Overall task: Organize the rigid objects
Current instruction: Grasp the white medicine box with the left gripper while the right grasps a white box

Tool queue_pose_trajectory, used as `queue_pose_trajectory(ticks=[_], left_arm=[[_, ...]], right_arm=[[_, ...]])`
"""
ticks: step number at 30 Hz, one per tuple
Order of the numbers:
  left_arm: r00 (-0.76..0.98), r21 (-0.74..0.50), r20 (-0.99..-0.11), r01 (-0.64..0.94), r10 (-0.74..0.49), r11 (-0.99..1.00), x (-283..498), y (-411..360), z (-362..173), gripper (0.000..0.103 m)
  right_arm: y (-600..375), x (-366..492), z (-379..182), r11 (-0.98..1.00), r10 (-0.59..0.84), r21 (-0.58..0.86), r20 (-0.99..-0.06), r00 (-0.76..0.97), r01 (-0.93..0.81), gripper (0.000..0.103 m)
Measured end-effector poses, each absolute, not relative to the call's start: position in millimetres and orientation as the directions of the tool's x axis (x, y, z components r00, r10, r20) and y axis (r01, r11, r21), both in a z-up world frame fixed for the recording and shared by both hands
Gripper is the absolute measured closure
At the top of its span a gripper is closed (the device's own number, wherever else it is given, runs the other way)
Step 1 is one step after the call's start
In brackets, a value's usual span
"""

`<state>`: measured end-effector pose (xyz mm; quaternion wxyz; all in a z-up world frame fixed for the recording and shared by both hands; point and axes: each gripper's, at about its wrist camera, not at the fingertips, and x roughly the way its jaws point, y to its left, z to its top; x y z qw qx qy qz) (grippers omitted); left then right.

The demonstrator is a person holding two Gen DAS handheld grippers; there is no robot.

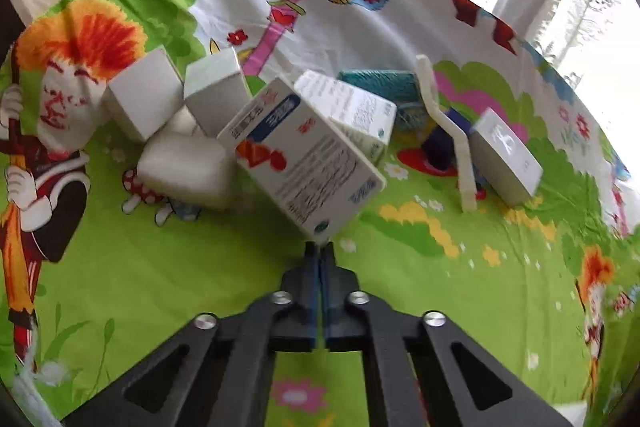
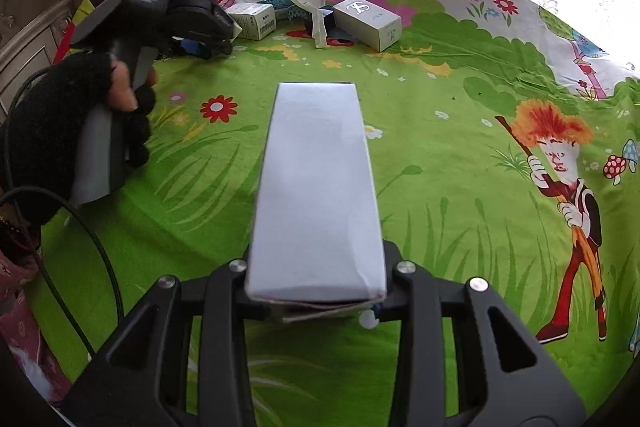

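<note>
**Right gripper carried a plain box while the left sat shut at the pile**

The long plain white cardboard box (image 2: 316,187) lay lengthwise between the right gripper's (image 2: 316,301) jaws, its near end clamped at a moderate opening and its far end reaching out above the green cartoon-printed cloth (image 2: 440,187). The rest of the boxes stayed heaped at the cloth's far side: a white carton printed with red fruit and blue lettering (image 1: 304,163) tilted on 1 corner, against several plain white boxes (image 1: 144,95) to its left. A white box with a grey logo (image 1: 506,157) and a white plastic spoon (image 1: 444,123) lay to its right.

The step in hand looked like a carry: 1 box lifted and not yet set down. The next move probably called for lowering it flat onto open cloth, squared up, then easing the jaws apart.

The left gripper (image 1: 320,251) pointed steeply down, its jaws fully shut on nothing, tips just below the fruit carton's low corner. In the right wrist view, a black-gloved hand (image 2: 60,131) gripped that tool's handle
</note>
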<state>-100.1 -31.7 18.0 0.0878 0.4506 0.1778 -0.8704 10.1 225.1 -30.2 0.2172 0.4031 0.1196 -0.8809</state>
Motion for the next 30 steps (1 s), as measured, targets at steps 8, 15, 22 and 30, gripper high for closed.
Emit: queue_pose_trajectory(ticks=[8,15,22,30], left_arm=[[-0.526,-0.254,-0.817,-0.039,0.236,-0.966,16,-46,29,0.100],[-0.659,-0.434,-0.707,0.119,0.256,-0.893,-35,-56,57,0.027],[-0.664,-0.450,-0.738,0.353,0.119,-0.820,-118,-50,26,0.024],[-0.636,-0.481,-0.731,0.220,0.249,-0.849,-102,-49,19,0.061]], right_arm=[[225,9,-30,-0.877,-0.288,-0.032,-0.764,-0.578,0.479,0.064],[225,10,-31,-0.879,-0.288,-0.028,-0.764,-0.577,0.476,0.064],[226,10,-32,-0.882,-0.284,-0.029,-0.764,-0.579,0.471,0.064],[228,9,-32,-0.882,-0.290,-0.019,-0.765,-0.576,0.470,0.064]])
